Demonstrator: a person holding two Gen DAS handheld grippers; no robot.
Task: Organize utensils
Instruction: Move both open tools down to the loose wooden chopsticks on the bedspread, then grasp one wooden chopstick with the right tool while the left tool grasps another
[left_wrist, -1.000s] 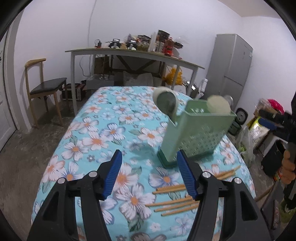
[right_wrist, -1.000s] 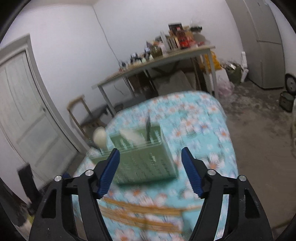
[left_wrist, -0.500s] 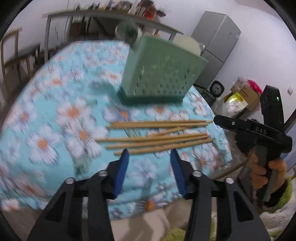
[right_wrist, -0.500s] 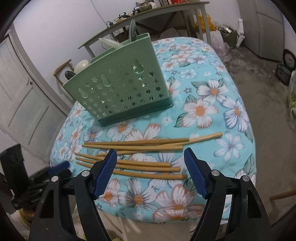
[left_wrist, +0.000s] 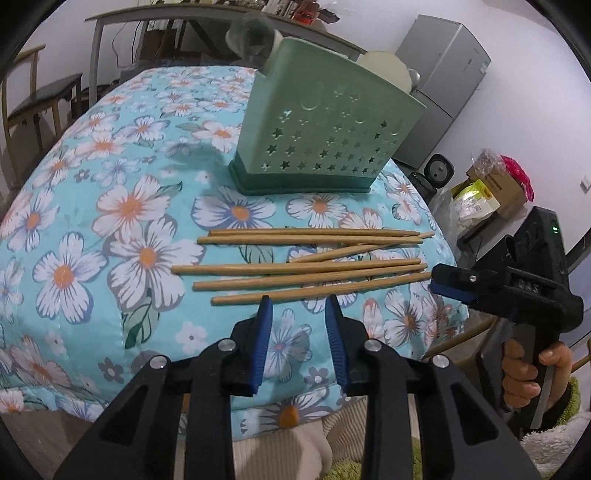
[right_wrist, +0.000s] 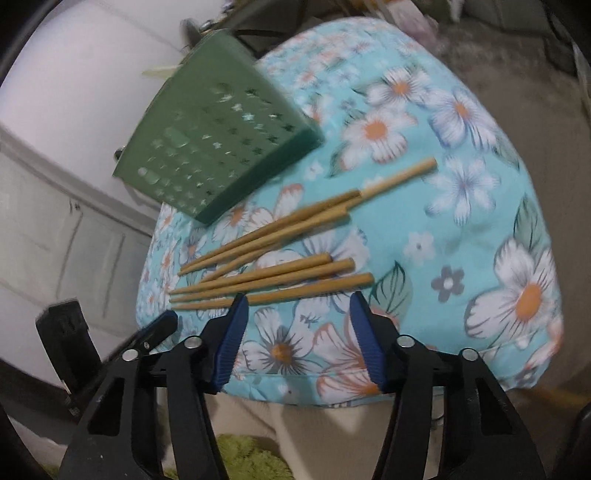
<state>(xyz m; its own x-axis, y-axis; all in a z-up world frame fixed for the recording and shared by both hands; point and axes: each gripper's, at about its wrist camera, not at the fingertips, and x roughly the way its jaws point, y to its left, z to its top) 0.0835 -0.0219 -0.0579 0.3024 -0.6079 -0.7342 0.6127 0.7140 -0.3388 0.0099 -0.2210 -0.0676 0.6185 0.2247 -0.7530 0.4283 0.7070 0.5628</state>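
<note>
Several wooden chopsticks (left_wrist: 306, 266) lie side by side on the floral tablecloth (left_wrist: 122, 206), in front of a green perforated utensil holder (left_wrist: 325, 136) that has spoons standing in it. My left gripper (left_wrist: 298, 306) hovers just short of the nearest chopstick, its jaws closing with nothing between them. In the right wrist view the same chopsticks (right_wrist: 273, 273) and holder (right_wrist: 218, 140) appear, blurred. My right gripper (right_wrist: 297, 301) is over the nearest chopstick's thick half, jaws closing, empty. The right gripper (left_wrist: 454, 282) also shows at the chopstick tips in the left wrist view.
The table's near edge drops to beige cloth (left_wrist: 288, 443) and green rug. A grey fridge (left_wrist: 450, 74), boxes and bags (left_wrist: 491, 184) stand at the right. A wooden chair (left_wrist: 33, 99) and a cluttered long table (left_wrist: 155, 14) are behind. A white door (right_wrist: 55, 229) is at the left.
Both grippers have dropped and tilted down toward the chopsticks, which now fill the views. Both sets of jaws have narrowed. The right gripper rolled, so its view is tilted.
</note>
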